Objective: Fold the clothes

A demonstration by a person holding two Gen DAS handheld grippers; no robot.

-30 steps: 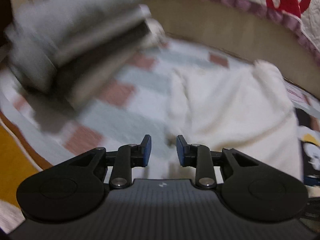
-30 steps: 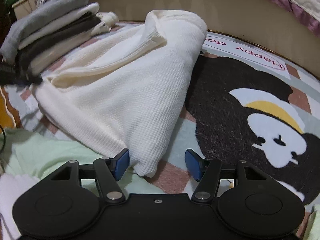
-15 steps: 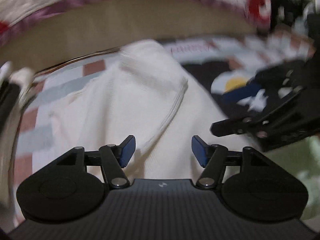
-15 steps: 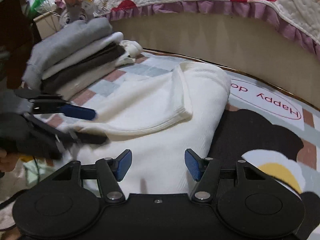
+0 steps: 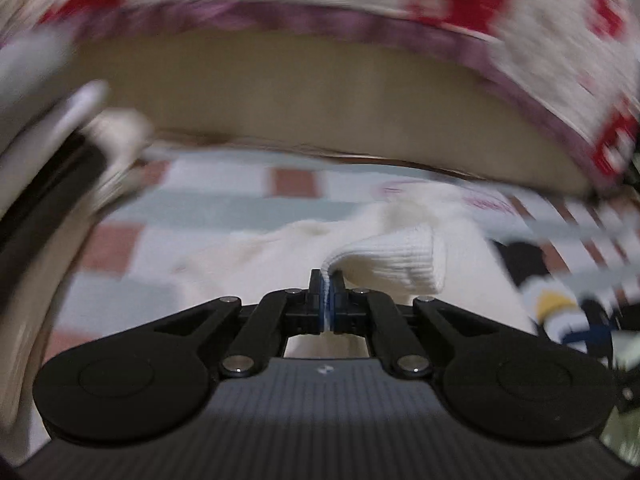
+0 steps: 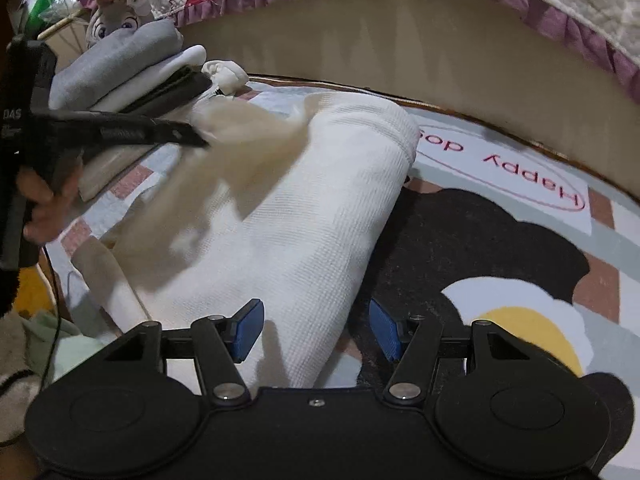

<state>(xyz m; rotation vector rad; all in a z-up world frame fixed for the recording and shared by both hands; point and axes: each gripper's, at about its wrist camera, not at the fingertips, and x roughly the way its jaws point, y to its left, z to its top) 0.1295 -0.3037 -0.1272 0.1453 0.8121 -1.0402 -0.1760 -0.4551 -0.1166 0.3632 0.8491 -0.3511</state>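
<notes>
Left wrist view: left claw point(image 5: 328, 298) angled downward, pinching cream garment's point(image 5: 394, 266) ribbed, seemingly lifted edge.

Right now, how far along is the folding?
Done: a stack of folded clothes sits at the back left. In hand: the left gripper has just closed on a ribbed edge of the cream garment; the right gripper hangs open over its near end. Left: finish folding it and stack it.

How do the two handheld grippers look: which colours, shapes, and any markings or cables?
Both grippers, left gripper and right gripper, are matte black with blue pads, silver pivot screws and round discs at the base. The left one's side carries white lettering; a thin black cable hangs below it.
</notes>
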